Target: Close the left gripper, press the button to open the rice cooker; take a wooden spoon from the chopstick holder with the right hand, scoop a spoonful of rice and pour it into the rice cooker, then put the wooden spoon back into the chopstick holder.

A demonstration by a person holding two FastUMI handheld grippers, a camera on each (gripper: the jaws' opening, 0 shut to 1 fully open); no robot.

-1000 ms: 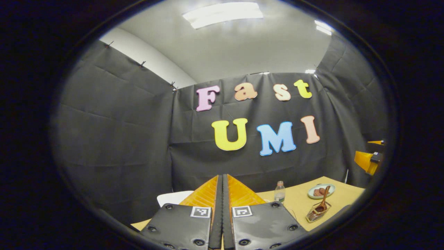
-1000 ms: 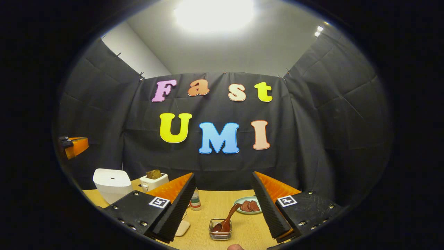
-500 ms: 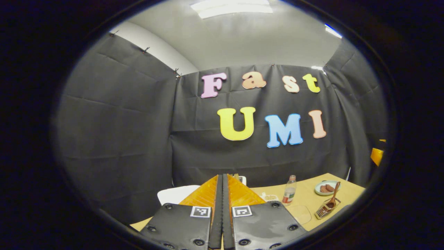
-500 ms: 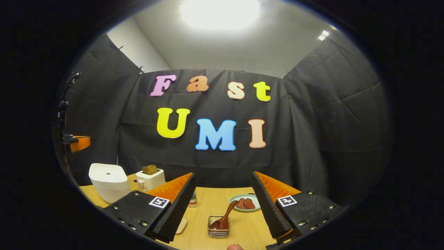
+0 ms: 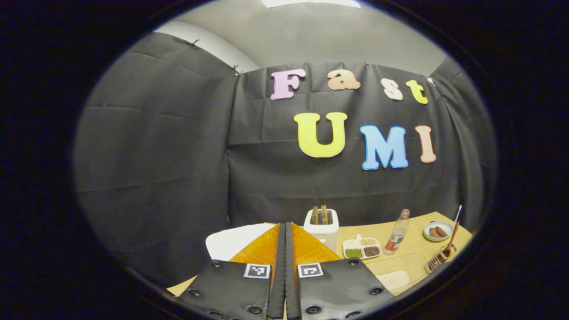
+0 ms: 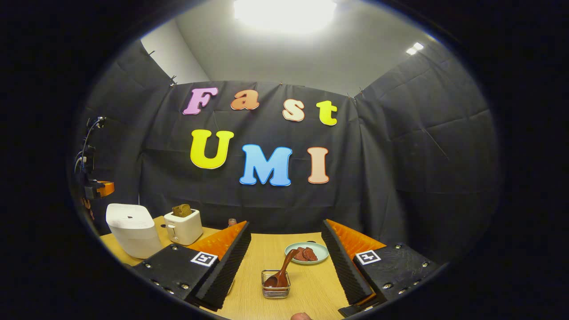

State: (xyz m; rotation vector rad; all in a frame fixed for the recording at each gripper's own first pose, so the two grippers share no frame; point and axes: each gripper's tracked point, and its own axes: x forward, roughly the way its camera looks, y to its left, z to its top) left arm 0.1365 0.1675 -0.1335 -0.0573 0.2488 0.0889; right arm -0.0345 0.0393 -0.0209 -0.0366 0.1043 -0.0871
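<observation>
Booth walls: black cloth (image 6: 418,146), creased, hung in panels and pinned along the top edge — back panel plus a side panel on each flank. Above the cloth, a plain white wall (image 6: 166,53) at upper left and a pale ceiling (image 6: 311,58). Ceiling light (image 6: 284,11) very bright, blown out; a smaller light (image 6: 414,47) to its right. Desk (image 6: 271,249) — light wood-grain top, reaching back to the cloth.

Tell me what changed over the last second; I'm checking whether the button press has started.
Both views tipped downward, showing more of the tan wooden table. The left tool, shut and empty, turned toward the white toaster. The white rice cooker stayed closed; the right tool stayed open, and the dark wooden spoon stayed in the wire chopstick holder.
</observation>
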